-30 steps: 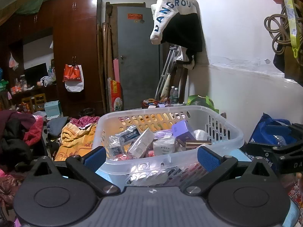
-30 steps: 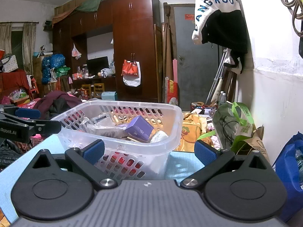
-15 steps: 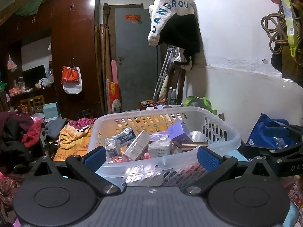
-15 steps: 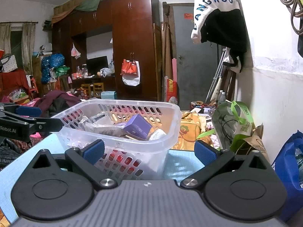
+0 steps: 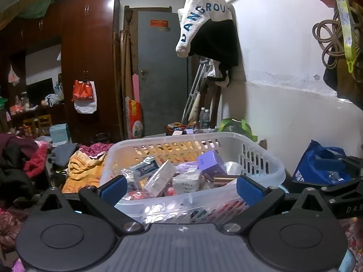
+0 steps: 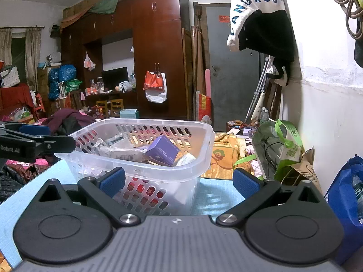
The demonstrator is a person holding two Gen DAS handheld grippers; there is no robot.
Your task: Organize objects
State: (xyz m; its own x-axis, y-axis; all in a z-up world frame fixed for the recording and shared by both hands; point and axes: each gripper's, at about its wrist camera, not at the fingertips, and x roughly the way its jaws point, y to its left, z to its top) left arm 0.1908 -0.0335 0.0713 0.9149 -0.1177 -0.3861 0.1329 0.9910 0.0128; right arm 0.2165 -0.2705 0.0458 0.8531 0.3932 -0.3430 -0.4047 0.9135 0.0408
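Basket [image 5: 261, 158] of translucent white plastic with slotted walls stands on a light blue mat [image 6: 217, 195], directly ahead of both grippers. Left gripper [image 5: 181, 189] sits low before the basket's near rim, jaws spread wide apart, nothing between the blue pads [image 5: 112, 189]; the near wall of the basket fills the gap without visible contact. Right gripper [image 6: 179, 182] is likewise held wide apart and empty, its left pad in front of the basket's near corner, its right pad over bare mat.

Contents noted in the basket: a purple box [image 5: 211, 162] lying tilted toward the right side, a clear-wrapped flat pack [image 5: 160, 176] leaning beside it, a dark-labelled packet [image 5: 146, 168] behind that, and a white wrapped block [image 5: 187, 180] near the front wall. Further items lower in the pile cannot be identified.

In the right wrist view the left gripper's black body enters from the left edge, level with the basket rim. A green bag [image 6: 279, 145] rests on the right, beyond the mat, and a blue bag [image 6: 344, 201] sits against the white wall. A white and black garment [image 5: 208, 29] hangs above.
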